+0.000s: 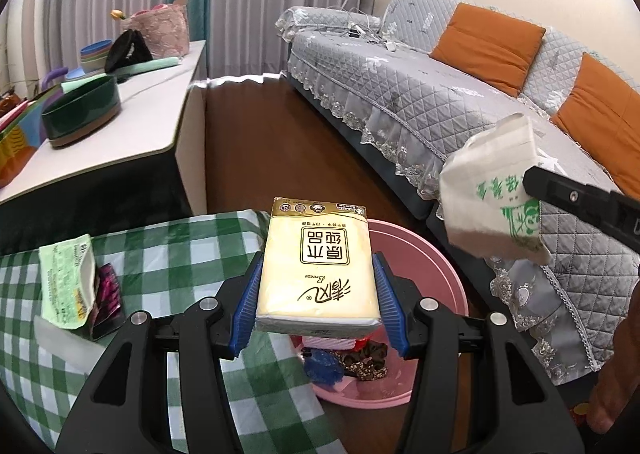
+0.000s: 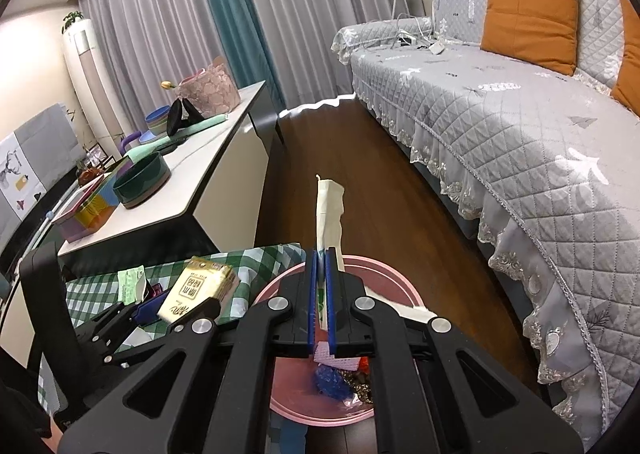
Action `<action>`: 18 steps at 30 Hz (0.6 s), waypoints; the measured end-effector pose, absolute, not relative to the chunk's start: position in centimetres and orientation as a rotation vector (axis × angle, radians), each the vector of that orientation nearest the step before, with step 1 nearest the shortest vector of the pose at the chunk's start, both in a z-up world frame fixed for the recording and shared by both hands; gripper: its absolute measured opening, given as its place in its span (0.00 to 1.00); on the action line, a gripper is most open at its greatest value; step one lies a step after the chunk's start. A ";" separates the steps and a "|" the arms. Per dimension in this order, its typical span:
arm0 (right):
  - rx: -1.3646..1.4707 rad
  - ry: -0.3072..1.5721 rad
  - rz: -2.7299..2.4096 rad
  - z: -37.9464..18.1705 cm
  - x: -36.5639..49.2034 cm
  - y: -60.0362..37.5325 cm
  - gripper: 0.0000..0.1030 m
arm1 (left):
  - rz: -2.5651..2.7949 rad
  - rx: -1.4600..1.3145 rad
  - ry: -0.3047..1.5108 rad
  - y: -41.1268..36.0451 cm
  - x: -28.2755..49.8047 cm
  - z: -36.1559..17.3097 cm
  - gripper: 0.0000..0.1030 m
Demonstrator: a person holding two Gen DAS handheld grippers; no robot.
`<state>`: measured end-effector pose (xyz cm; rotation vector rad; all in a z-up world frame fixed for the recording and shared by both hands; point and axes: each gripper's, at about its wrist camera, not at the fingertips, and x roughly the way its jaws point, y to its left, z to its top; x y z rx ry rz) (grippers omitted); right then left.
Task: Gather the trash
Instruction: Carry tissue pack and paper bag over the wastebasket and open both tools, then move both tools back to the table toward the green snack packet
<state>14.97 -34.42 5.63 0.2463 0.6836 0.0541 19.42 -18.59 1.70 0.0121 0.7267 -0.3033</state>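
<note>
a: in the left wrist view, what did the left gripper (image 1: 318,304) have?

b: its blue pads (image 1: 247,304) were closed partway onto the long sides of a yellow tissue pack (image 1: 318,274). the pack's long axis ran away from the camera, along the fingers, and it hung over the near left rim of the pink basin (image 1: 448,282), half over the checked tablecloth (image 1: 168,254). the basin lay right and below, already holding scraps.

a: and the other hand there?

b: at the right edge the right gripper (image 1: 532,184) pinched a white paper bag with green print (image 1: 496,198), high above the basin's right side, in front of the grey sofa (image 1: 420,102). a green wrapper (image 1: 66,282) lay on the cloth, far left.

a: the right wrist view?

b: the right gripper (image 2: 321,294) was squeezed almost together on the paper bag (image 2: 329,214), seen edge-on and standing upright past the fingertips. the basin (image 2: 276,402) sat straight beneath, so i judged that bag only needed letting go. the left gripper (image 2: 176,314) with the tissue pack (image 2: 200,288) was to the left, over the cloth edge, and looked to need a small shift right.
</note>
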 end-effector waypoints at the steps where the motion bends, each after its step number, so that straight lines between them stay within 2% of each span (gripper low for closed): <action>1: 0.244 0.688 0.057 5.5 15.1 -34.3 0.05 | -0.308 0.017 0.728 -18.8 19.7 1.6 0.50; 4: 0.233 0.698 0.059 5.3 15.4 -34.1 0.09 | -0.326 0.016 0.735 -19.3 20.4 1.5 0.53; 6: 0.230 0.700 0.056 5.3 15.5 -34.0 0.16 | -0.330 0.014 0.739 -19.3 20.8 1.4 0.63; 8: 0.236 0.699 0.044 5.3 15.5 -34.1 0.34 | -0.324 0.008 0.736 -18.9 20.8 1.4 0.65; 10: 0.244 0.696 0.035 5.3 15.5 -34.3 0.42 | -0.322 -0.001 0.737 -18.4 20.5 1.4 0.65; 18: 0.241 0.688 0.048 5.7 15.4 -33.1 0.44 | -0.288 -0.013 0.731 -15.3 18.5 1.6 0.65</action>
